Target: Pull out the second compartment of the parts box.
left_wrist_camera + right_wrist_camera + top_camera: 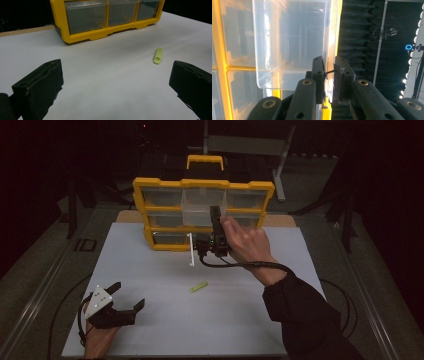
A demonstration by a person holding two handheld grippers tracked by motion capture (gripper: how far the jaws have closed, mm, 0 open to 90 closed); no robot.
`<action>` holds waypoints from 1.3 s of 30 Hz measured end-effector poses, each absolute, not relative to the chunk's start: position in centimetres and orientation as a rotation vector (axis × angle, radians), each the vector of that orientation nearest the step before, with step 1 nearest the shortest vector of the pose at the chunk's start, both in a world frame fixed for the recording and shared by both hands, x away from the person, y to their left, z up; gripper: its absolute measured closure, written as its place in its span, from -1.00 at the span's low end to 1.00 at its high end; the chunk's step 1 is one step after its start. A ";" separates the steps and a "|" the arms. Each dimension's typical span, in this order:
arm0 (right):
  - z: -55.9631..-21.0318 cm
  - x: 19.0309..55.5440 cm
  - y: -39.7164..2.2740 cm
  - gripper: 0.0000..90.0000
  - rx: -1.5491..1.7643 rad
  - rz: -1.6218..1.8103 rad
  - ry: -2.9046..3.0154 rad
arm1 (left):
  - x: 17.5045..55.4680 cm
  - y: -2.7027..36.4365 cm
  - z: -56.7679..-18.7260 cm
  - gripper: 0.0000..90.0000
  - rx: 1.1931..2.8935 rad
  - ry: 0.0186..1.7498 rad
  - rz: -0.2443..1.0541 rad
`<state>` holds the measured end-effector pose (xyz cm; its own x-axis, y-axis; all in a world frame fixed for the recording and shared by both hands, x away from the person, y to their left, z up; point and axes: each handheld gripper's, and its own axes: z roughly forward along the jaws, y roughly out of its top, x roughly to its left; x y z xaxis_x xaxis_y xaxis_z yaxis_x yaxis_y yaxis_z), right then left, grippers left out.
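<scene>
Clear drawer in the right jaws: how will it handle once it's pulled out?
The clear drawer looks thin-walled and empty, so probably light. The right gripper pinches only its front wall, so it may sag or pivot once free of the yellow organizer. Glossy plastic could slip between the jaws.

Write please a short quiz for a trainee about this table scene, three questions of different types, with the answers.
1. True or false: the right hand-held gripper is clamped on the front wall of a clear drawer of the yellow organizer.
2. What small thing lies loose on the white board between the two hands?
3. The left hand-held gripper is: A) open and holding nothing, B) shut on the white stick, C) inside a drawer.

Key
1. True.
2. A yellow-green clip.
3. A.
</scene>
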<state>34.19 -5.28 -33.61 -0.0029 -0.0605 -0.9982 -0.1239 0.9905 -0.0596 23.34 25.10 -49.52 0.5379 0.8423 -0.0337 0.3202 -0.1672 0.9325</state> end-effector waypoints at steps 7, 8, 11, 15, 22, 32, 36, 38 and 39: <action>-33.7 33.4 -5.3 0.76 -0.152 0.061 1.575 | 23.3 25.1 -49.5 -0.99 1.737 0.977 0.626; -33.7 33.3 -5.4 0.76 -0.151 0.061 1.578 | 23.3 25.1 -49.5 -0.99 1.736 0.977 0.627; -33.8 33.2 -5.5 0.76 -0.145 0.061 1.582 | 23.3 25.1 -49.5 -0.99 1.737 0.978 0.627; -34.0 33.1 -5.5 0.76 -0.144 0.063 1.583 | 23.3 25.1 -49.5 -0.99 1.737 0.977 0.626; -34.0 33.1 -5.5 0.76 -0.146 0.062 1.581 | 23.3 25.1 -49.5 -0.99 1.736 0.978 0.628; -33.9 33.0 -5.6 0.76 -0.147 0.072 1.586 | 23.3 25.1 -49.5 -0.99 1.736 0.978 0.626; -33.9 33.0 -5.6 0.75 -0.148 0.066 1.584 | 23.3 25.0 -49.5 -0.99 1.738 0.977 0.626; -33.9 33.0 -5.6 0.75 -0.149 0.065 1.583 | 23.3 25.1 -49.5 -0.99 1.738 0.978 0.627; -34.0 33.0 -5.6 0.75 -0.149 0.065 1.584 | 23.3 25.1 -49.5 -0.99 1.738 0.979 0.627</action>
